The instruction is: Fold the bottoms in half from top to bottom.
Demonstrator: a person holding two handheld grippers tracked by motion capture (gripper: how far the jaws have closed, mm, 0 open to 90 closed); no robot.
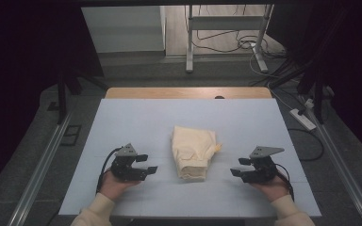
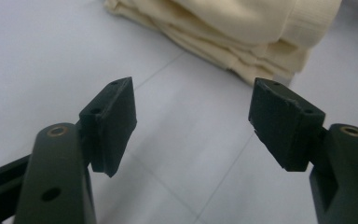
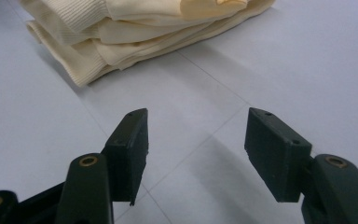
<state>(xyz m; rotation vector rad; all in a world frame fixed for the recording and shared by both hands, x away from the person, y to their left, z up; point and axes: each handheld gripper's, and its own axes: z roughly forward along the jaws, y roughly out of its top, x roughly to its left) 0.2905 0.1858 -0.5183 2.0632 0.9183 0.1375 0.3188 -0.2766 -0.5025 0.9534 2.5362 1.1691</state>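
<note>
Both grippers, left [image 1: 152,163] & right [image 1: 236,166], I keep released beside folded cream garment [image 1: 193,151]; folding looks finished, next I withdraw.

One folded cream garment [image 1: 193,152] lies on one pale blue table [image 1: 136,122], with two black grippers, left [image 1: 147,164] and right [image 1: 240,166].

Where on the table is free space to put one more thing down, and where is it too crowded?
The table is bare across its far half, beyond the folded cream garment. Bare strips also lie between the garment and the left gripper, and between it and the right gripper, both open with nothing between the jaws. The near middle is tightest, with the garment flanked by both grippers.
</note>
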